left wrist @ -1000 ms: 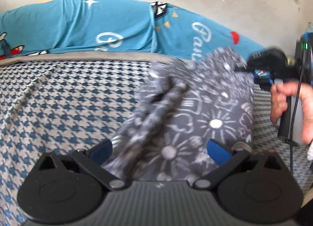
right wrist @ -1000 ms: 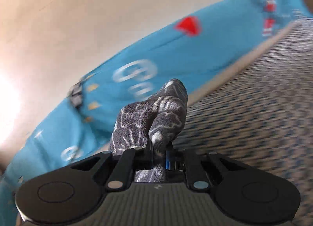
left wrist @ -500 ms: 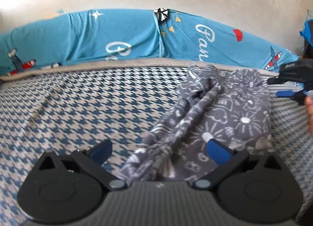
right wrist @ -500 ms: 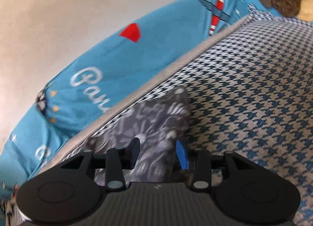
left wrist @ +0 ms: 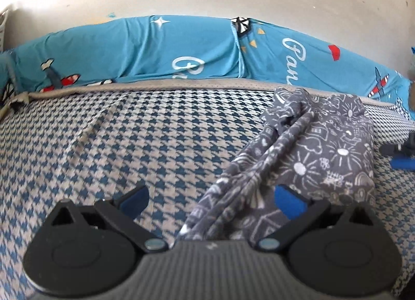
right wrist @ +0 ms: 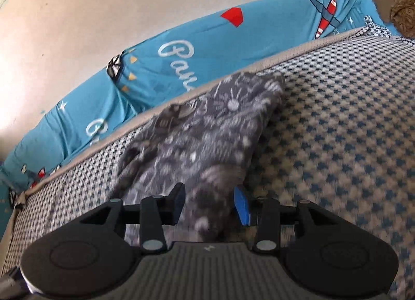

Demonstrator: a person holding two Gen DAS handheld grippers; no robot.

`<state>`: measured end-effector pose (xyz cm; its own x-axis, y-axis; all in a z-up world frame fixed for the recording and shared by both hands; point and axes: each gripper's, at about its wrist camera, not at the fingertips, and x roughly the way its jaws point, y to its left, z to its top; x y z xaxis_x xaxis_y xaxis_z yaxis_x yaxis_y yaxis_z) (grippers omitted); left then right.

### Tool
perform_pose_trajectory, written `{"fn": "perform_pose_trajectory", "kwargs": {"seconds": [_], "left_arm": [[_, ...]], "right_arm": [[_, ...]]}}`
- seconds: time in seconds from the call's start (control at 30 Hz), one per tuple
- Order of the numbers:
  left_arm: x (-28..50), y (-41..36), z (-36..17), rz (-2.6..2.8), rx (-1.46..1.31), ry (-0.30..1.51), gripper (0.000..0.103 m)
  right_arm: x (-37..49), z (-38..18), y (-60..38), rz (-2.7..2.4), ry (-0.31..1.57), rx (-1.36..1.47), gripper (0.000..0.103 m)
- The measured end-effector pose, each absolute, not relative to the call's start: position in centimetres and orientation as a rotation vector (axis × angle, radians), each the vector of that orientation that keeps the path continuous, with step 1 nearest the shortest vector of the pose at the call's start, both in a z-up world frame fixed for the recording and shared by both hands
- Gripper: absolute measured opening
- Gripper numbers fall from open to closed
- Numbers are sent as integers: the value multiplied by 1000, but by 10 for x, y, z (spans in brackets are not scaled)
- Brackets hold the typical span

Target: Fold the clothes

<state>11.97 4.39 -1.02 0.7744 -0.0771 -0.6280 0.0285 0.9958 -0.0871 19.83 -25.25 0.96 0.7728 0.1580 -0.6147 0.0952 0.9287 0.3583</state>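
While both tongs (left wrist: 211,200) (right wrist: 211,204) gape over grey printed garment (left wrist: 311,154), blue cover (left wrist: 155,50) reads "Pan".

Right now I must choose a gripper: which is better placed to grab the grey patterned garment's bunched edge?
Left gripper: open, straddling the grey patterned garment's bunched edge. Right gripper sits at its other end.
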Motion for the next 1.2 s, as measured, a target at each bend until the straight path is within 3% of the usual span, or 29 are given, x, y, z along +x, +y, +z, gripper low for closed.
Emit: {"fn": "perform_pose_trajectory", "kwargs": {"seconds": [0.57,1.2], "left_arm": [[87,59,-13,-2,-112,700,103],[63,83,-19,86,-138,726,103]], "right_arm": [[136,-6,-222,166,740,317,41],[68,11,-176,415,615,128,41]]}}
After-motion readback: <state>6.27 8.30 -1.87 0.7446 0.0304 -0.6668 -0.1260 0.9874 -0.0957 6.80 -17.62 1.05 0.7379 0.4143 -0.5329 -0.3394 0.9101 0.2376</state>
